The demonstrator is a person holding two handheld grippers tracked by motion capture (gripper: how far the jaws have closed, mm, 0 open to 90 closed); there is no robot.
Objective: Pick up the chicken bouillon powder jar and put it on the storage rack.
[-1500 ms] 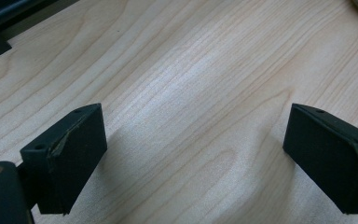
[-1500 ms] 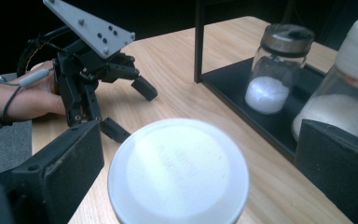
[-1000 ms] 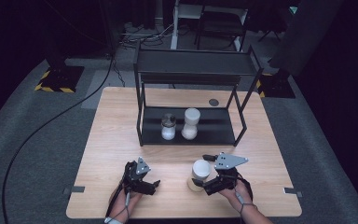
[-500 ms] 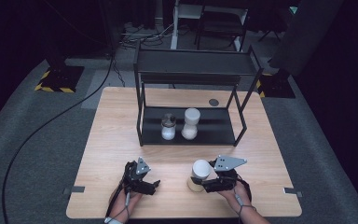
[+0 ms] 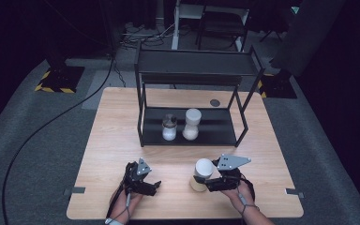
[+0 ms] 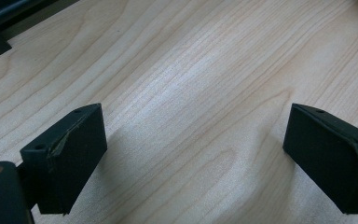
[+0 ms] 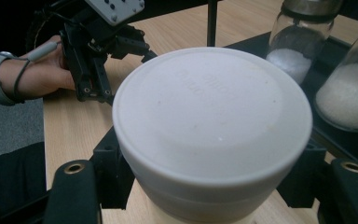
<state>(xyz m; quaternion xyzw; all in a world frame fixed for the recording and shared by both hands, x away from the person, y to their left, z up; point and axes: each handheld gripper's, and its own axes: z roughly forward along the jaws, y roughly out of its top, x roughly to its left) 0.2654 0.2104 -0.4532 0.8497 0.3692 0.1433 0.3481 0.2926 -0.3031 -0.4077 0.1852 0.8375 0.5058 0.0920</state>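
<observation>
A jar with a white lid (image 5: 202, 171) (image 7: 212, 112) and pale contents stands near the table's front edge, right of centre. My right gripper (image 5: 205, 183) (image 7: 212, 186) is shut on the jar, one black jaw against each side below the lid. My left gripper (image 5: 155, 186) (image 6: 196, 158) rests low over the bare wood at the front left, open with nothing between its jaws. The right gripper view also takes in that left gripper (image 7: 93, 51) and the hand (image 7: 42, 77) holding it, beyond the jar.
A black two-tier rack (image 5: 194, 63) stands mid-table. On its lower shelf (image 5: 215, 133) are a small glass jar of white grains (image 5: 169, 127) (image 7: 303, 42) and a taller white-lidded jar (image 5: 191, 124) (image 7: 354, 88). A dark round spot (image 5: 214, 102) marks the table behind it.
The right hand has shifted very slightly while staying on the jar. The left gripper has not moved.
</observation>
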